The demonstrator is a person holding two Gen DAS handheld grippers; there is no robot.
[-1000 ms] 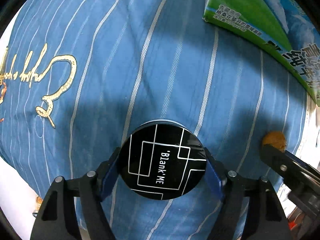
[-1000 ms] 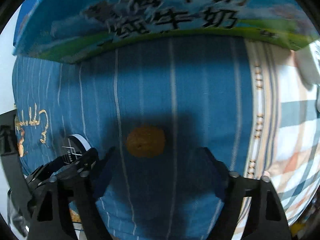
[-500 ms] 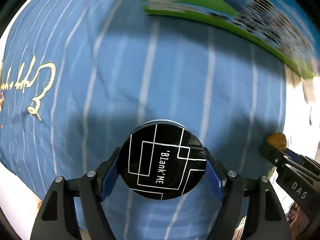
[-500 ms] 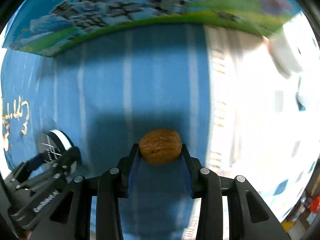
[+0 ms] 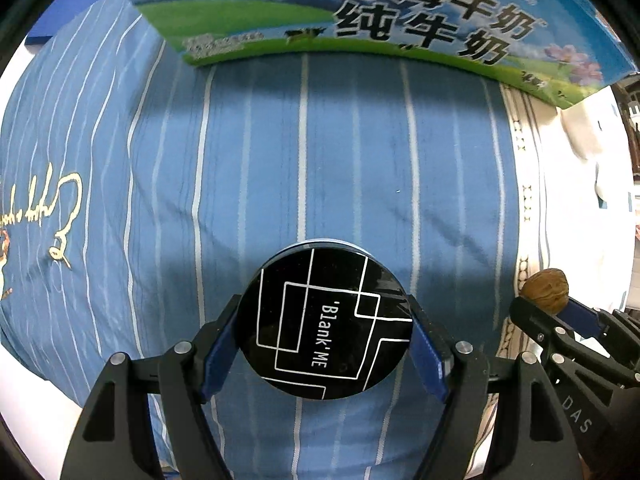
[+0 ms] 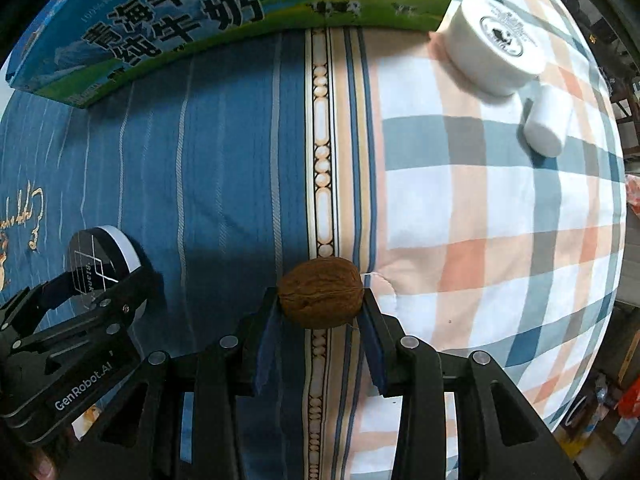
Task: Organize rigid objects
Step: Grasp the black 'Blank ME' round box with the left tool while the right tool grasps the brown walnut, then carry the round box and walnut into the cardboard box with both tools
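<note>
The right hand-held gripper has just closed its jaws on the walnut, which a second ago lay loose on the blue striped bedspread between open fingers; now the pads press its two ends and it hangs clear above the seam where the blue cloth meets the checked quilt; the left hand-held gripper holds the black round tin across its width exactly as before, its grip unchanged. Both views have shifted toward the milk carton box, whose printed side now fills the top of each picture; so I judge both objects are picked up and being carried toward that box, with placing as the step left. Two white jars lie on the checked quilt, untouched. The box is cut off at the frame edge, so its opening and any contents cannot be seen; the tin's underside and side wall are mostly hidden; the gold embroidery at the left edge is too distorted to read.
</note>
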